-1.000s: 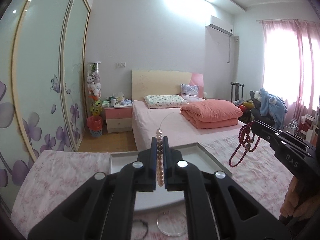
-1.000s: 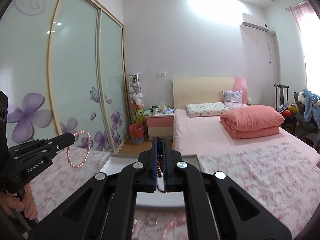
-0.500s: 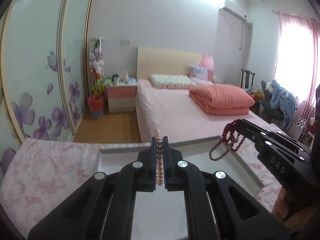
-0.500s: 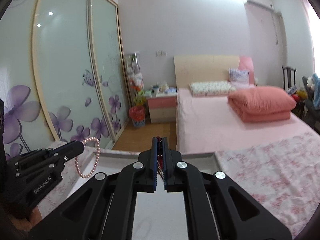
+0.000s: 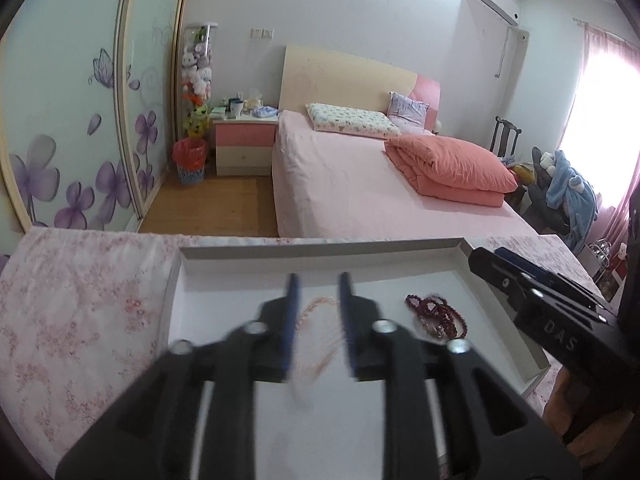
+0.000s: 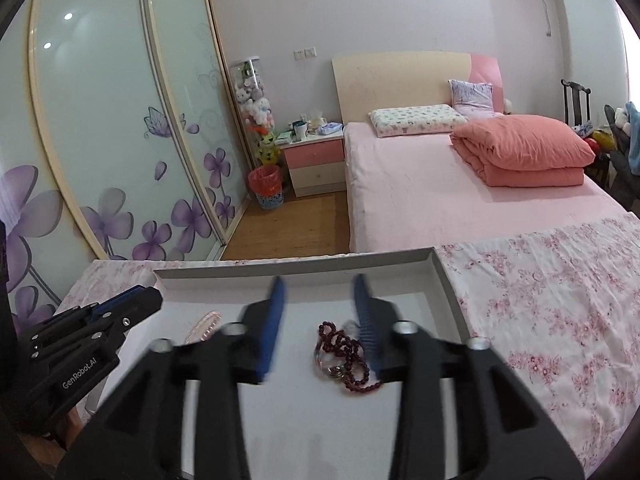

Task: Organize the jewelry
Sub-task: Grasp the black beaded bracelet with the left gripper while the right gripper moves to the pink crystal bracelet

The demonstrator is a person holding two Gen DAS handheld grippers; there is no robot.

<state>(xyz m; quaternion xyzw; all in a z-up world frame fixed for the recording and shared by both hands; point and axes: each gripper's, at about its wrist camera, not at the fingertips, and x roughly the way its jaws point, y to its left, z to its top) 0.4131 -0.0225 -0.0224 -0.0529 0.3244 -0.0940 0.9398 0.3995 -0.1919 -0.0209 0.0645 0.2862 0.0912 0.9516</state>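
My left gripper (image 5: 316,312) is hanging over the white tray (image 5: 320,249), its fingers (image 5: 291,312) having just been opening and now standing apart, with the pink pearl bracelet (image 5: 320,332) showing in the gap between them at lower centre of the left wrist frame. The bracelet is blurred there; I judge it is dropping free or already lying on the tray floor, but I cannot tell which. My right gripper (image 6: 319,320) is likewise parting, its fingers (image 6: 272,320) no longer pressing on anything, and the dark red bead necklace (image 6: 348,360) is lying heaped on the tray floor just below and toward the right-hand finger, lower centre of the right wrist frame. In that same view the pink bracelet (image 6: 204,326) is lying at lower left, beside the tip of my left gripper (image 6: 132,300). The two pieces are resting well apart inside the one tray, pearls on the frame's left, red beads on its right, so each is sitting directly under the hand that is nearer it. The tray itself is sitting on the floral-clothed table (image 6: 540,300).
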